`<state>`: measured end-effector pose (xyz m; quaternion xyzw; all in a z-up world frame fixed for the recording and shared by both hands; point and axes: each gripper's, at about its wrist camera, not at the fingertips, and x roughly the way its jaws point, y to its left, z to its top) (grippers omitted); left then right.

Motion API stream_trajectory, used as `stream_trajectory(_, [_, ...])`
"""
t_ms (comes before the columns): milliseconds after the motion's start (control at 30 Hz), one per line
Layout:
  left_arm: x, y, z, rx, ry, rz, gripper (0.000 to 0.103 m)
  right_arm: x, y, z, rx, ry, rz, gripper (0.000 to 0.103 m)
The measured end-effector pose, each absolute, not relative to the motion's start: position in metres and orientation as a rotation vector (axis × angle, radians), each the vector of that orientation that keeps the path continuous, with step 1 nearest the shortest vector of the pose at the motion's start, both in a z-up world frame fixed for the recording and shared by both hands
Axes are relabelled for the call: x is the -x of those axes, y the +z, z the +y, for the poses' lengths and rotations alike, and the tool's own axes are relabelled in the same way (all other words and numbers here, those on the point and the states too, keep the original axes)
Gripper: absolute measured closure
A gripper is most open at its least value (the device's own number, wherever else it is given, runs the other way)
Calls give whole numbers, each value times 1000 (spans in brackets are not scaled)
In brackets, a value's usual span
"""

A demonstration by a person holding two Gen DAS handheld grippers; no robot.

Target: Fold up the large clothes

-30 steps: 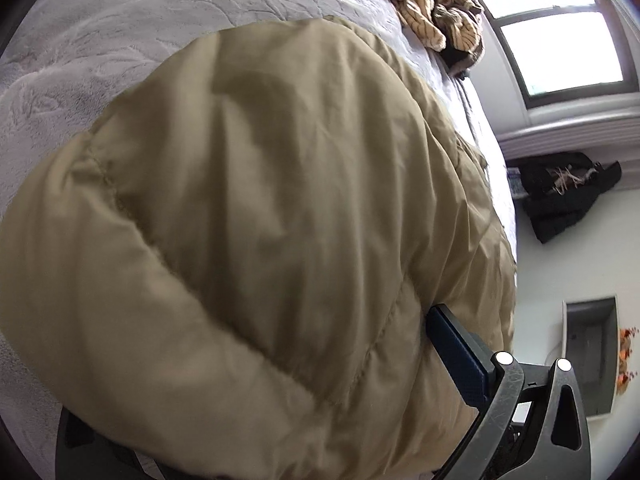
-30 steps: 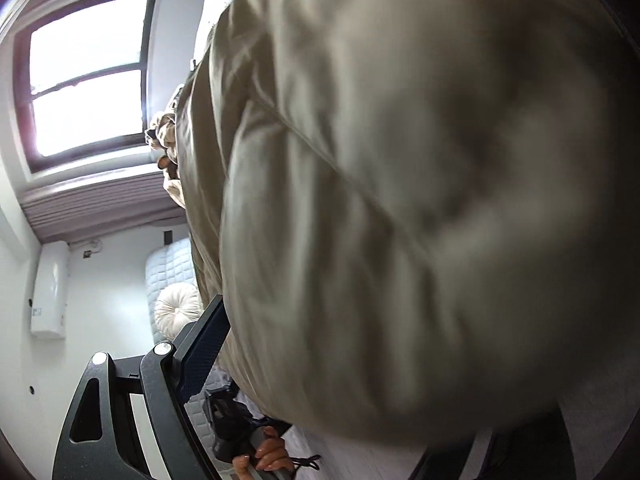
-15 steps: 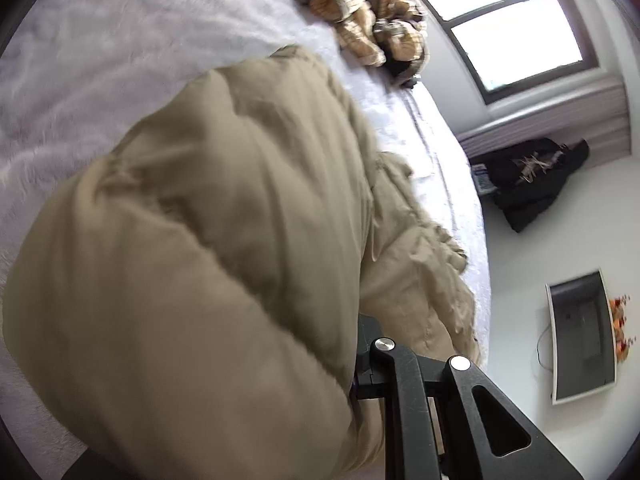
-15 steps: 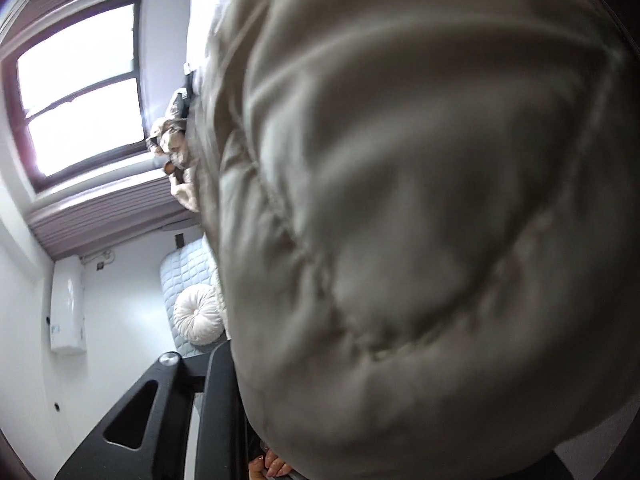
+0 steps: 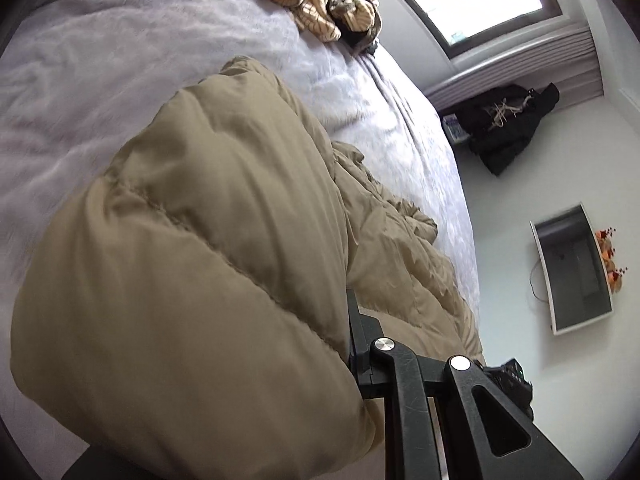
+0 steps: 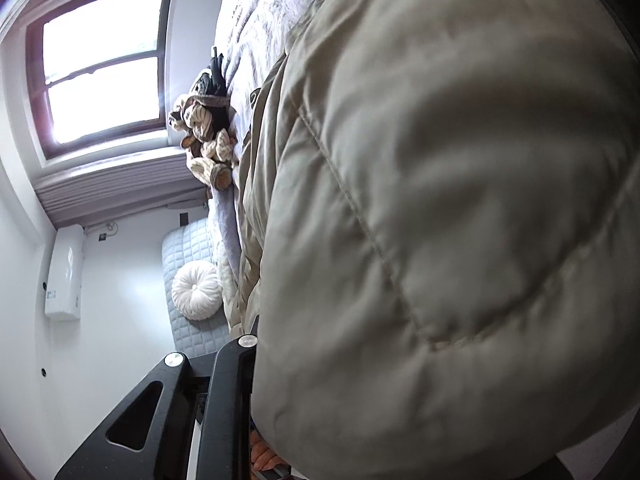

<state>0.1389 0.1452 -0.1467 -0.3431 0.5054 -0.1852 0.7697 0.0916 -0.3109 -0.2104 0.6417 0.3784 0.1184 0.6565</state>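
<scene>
Left wrist view: a tan puffer coat (image 5: pixel 224 248) fills most of the frame, its quilted bulk raised over a grey-lilac bed (image 5: pixel 100 92). The left gripper (image 5: pixel 352 344) shows one dark finger (image 5: pixel 404 408) pressed against the coat's edge; the other finger is buried under the fabric, so the jaws appear closed on a thick fold of the coat. More of the coat lies crumpled on the bed to the right of the lifted part, near the bed's edge. A striped garment (image 5: pixel 320 4) sits bunched at the far end of the bed, well apart from the coat, and a dark garment (image 5: pixel 508 124) lies on the floor below a window (image 5: pixel 472 0). Right wrist view: the same coat (image 6: pixel 440 220) crowds the lens, hanging close over the right gripper (image 6: pixel 256 364), whose one visible finger (image 6: pixel 228 408) lies against the padding; its partner is hidden, and the grip looks clamped on the coat. The bed (image 6: pixel 256 20) and the striped garment (image 6: pixel 208 140) show beyond, with a round cushion (image 6: pixel 196 288) lower down. Judged stage: mid-fold, with one section held up by both grippers and not yet laid down; the crumpled portion is unsmoothed, so laying the fold, squaring and any further folds are left. The other garments look untouched.
</scene>
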Motion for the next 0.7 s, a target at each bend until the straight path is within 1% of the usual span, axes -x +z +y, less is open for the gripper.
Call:
stream_trajectory(200, [-79, -154, 169, 739, -437, 1187, 83, -45, -217, -299, -1454, 257, 912, 79])
stream_trajectory(233, [-71, -155, 171, 732, -439, 1201, 83, -44, -214, -313, -1460, 256, 918, 79])
stream_trajectory(333, [-52, -160, 176, 726, -452, 1239, 83, -29, -220, -314, -1468, 252, 939, 79])
stream_trajectory(467, [-38, -179, 179, 707, -454, 1310, 83, -25, -230, -323, -1477, 231, 962, 79])
stream_trajectory(567, [-35, -192, 177, 704, -434, 1346, 83, -27, -247, -328, -1486, 190, 998, 76])
stream_trajectory(633, [-33, -194, 177, 705, -422, 1361, 83, -31, -253, -329, -1478, 173, 1016, 71])
stream_trajectory(700, [-34, -191, 175, 684, -415, 1373, 79, -35, -254, -332, -1462, 156, 1036, 67])
